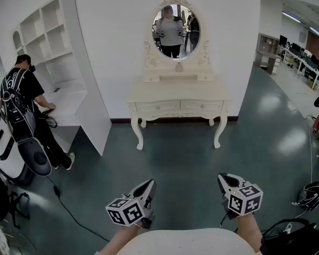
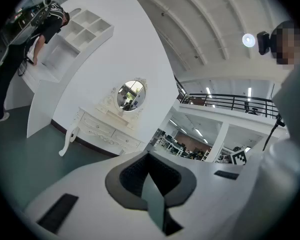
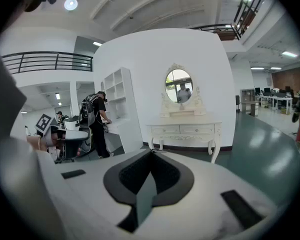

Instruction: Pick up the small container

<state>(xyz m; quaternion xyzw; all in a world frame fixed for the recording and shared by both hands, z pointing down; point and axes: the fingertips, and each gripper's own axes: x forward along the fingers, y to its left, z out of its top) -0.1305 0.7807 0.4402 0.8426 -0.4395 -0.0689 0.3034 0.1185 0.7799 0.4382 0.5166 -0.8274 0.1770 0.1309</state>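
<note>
Both grippers are empty. Left gripper: jaws together, tips meeting, nothing between them. Right gripper: same, jaws closed on nothing. We hold both low and side by side over the green floor, noses pointing forward and slightly down.

Vanity stands straight ahead of both jaws, well apart from them, against the white wall. Oval mirror sits on top of it. The only candidate we see for the small container is a tiny thing on the vanity's raised ledge, just under the mirror. It's too small to confirm, and it's far ahead of the jaws with neither gripper near it.

Left of the left jaws is a white shelf unit, with a person in black leaning into it. Right of the right jaws, a bag lies on the floor.
</note>
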